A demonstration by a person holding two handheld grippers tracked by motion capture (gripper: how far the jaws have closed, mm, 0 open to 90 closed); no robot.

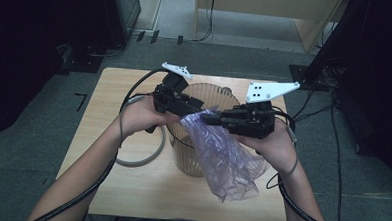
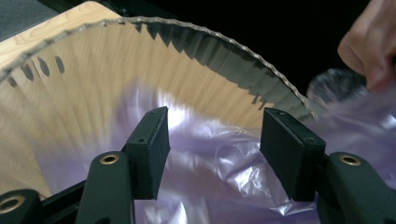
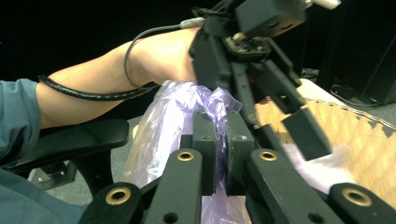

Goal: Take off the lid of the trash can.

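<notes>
Forearms (image 1: 89, 161) inward — wrists seemingly level

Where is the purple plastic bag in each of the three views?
High view: purple plastic bag at centre, draped over the bin's near side.
Left gripper view: bag fills the lower half, behind the jaws.
Right gripper view: bag at centre, pinched between the jaws.
Shared landmark: ribbed translucent bin.

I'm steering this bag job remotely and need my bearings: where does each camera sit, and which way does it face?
High view: above the person's side, looking forward and down on the table; forearms, both hands.
Left gripper view: on the left gripper, looking into the bin at the bag; open jaws, a hand.
Right gripper view: on the right gripper, facing the person; jaws pinching bag, left forearm.
All share the bag.
</notes>
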